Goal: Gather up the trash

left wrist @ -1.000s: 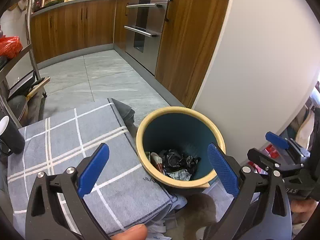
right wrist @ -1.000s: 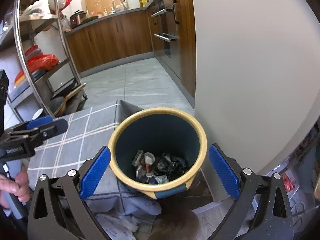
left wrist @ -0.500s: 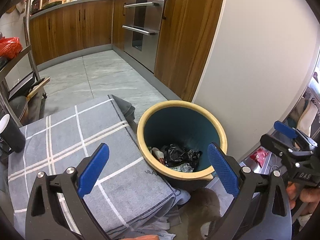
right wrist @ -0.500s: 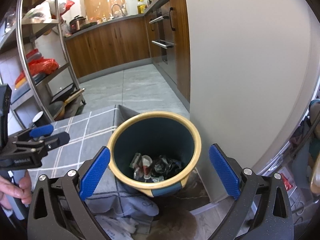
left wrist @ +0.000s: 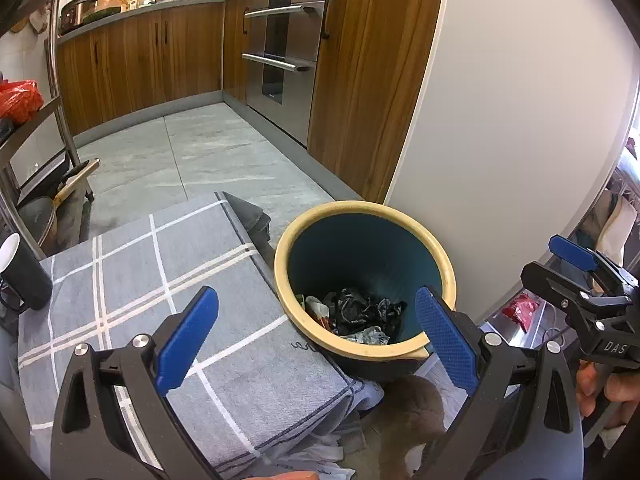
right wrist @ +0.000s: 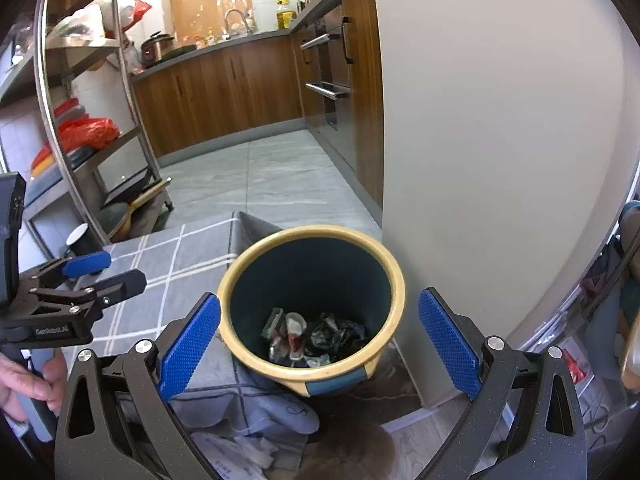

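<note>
Two grippers hang above a dark teal trash bin (left wrist: pixel 434 268) with a pale yellow rim, and both are spread wide with nothing between their blue pads. The left gripper (left wrist: pixel 316 332) straddles the near left part of the rim, one pad over the grey checked cloth (left wrist: pixel 132 276) and the other over the bin's near right edge. The right gripper (right wrist: pixel 319 340) is centred on the bin, its pads flanking the opening on either side.

The collected trash (right wrist: pixel 312 338) lies at the bottom of the bin: crumpled black plastic, a few wrappers with red and white, and some silvery scraps. The bin stands just beside the cloth-covered surface, close to a white wall panel (left wrist: pixel 520 120).

A black cup (left wrist: pixel 22 270) with a white inside sits at the far left edge of the cloth. Wooden kitchen cabinets (left wrist: pixel 140 64) and a steel oven (left wrist: pixel 280 64) line the grey tiled floor beyond.
</note>
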{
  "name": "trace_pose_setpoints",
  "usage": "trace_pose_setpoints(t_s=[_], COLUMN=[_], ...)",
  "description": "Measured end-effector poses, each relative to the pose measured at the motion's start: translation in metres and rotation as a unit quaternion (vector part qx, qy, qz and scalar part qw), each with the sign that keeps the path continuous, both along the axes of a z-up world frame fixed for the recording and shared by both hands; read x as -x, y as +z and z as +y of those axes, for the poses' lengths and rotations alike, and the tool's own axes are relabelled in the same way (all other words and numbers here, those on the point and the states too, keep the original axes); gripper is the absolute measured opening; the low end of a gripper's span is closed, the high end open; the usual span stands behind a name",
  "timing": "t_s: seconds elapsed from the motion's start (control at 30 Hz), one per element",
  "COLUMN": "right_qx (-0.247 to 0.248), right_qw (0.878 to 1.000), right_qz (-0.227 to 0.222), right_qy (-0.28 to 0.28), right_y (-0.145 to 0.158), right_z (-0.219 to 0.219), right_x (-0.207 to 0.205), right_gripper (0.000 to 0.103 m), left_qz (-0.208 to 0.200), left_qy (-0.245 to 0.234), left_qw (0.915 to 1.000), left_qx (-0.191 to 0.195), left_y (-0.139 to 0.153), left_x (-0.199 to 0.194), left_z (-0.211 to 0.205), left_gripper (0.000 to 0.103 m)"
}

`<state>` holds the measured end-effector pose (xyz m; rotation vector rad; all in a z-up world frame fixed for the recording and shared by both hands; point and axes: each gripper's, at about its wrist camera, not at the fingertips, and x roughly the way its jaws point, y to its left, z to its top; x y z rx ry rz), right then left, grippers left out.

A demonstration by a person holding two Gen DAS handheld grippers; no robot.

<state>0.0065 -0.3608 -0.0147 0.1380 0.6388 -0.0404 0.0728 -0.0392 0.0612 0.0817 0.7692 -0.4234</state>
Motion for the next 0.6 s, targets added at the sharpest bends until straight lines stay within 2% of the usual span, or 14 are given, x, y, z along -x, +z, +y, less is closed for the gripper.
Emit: trace_pose_setpoints(t_s=[0.6], right_qx=[-0.001], right_qw=[1.000], right_qz=[0.002], right_qy=[0.001], right_y=[0.0008], right_z=[0.0041], right_x=[0.0002], right_gripper=[0.098], left_qz=[0.002], left_qy=[0.002], left_qw=[1.0000], left_qx=[-0.005], left_y=[0.0001], left_x=[0.0002], left_z=[-0.0008], left_gripper=[0.097])
